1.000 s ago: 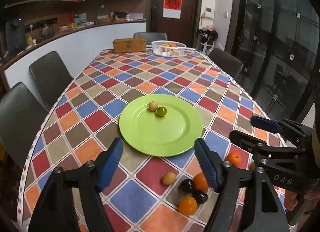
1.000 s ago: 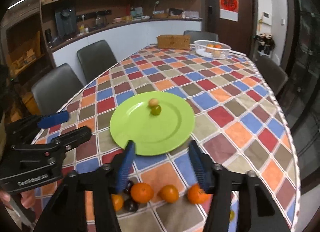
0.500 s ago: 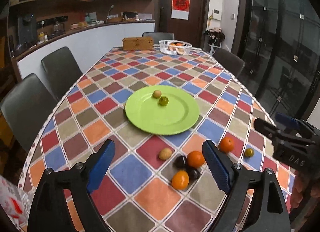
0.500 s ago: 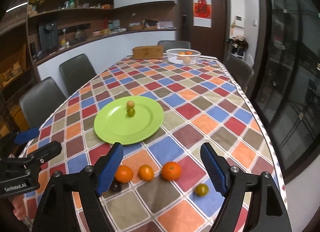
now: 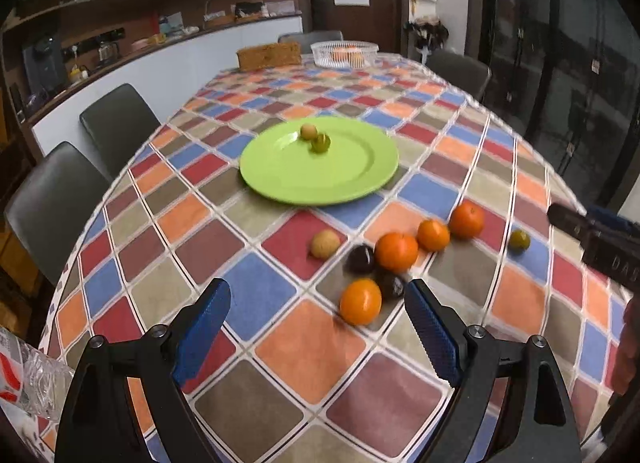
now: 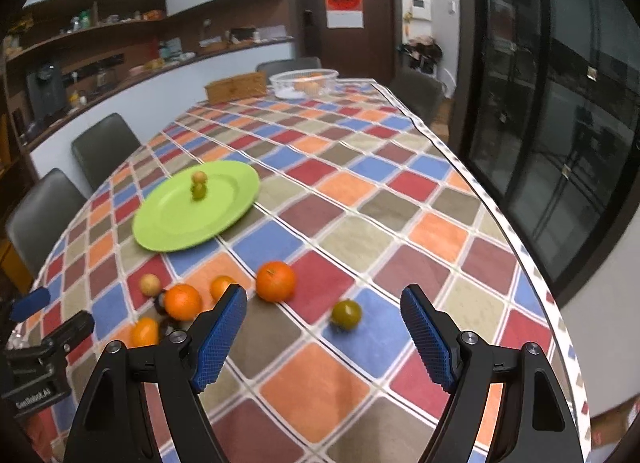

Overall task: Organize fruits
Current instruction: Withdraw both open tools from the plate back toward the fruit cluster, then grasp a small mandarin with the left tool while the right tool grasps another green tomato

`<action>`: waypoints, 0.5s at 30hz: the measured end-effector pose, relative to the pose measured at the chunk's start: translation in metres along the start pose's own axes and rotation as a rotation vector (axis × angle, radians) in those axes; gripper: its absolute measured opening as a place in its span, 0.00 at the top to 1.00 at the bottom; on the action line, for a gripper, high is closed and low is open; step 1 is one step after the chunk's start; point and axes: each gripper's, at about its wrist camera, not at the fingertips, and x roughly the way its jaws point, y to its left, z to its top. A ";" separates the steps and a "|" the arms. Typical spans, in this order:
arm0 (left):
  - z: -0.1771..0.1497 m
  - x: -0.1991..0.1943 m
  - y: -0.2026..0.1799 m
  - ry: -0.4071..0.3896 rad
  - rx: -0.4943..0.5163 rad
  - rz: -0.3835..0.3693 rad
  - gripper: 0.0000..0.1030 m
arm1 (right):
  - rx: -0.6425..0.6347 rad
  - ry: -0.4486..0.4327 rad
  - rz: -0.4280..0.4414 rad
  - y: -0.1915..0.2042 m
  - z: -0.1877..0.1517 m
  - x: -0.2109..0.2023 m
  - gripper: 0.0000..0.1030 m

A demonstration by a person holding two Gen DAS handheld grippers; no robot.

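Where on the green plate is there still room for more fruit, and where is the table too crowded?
Most of the green plate is bare; only a tan fruit and a green fruit sit near its far side. The near half is free. It is crowded just in front of the plate, where the oranges and dark fruits cluster.

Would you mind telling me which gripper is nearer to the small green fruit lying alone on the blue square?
Right. The right gripper is open with the small green fruit just ahead between its fingers; the left gripper is open farther off, facing the clustered oranges, with that fruit off to its right.
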 end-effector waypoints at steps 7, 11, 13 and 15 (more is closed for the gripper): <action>-0.010 0.026 0.000 0.082 0.000 -0.004 0.14 | 0.004 0.047 -0.074 -0.007 -0.011 0.020 0.22; -0.014 0.040 0.001 0.117 -0.002 -0.016 0.14 | 0.008 0.080 -0.063 -0.007 -0.015 0.032 0.22; -0.014 0.045 0.000 0.127 0.001 -0.025 0.15 | 0.004 0.093 -0.061 -0.006 -0.017 0.037 0.23; -0.015 0.051 -0.001 0.138 0.011 -0.031 0.17 | 0.002 0.106 -0.063 -0.006 -0.018 0.043 0.23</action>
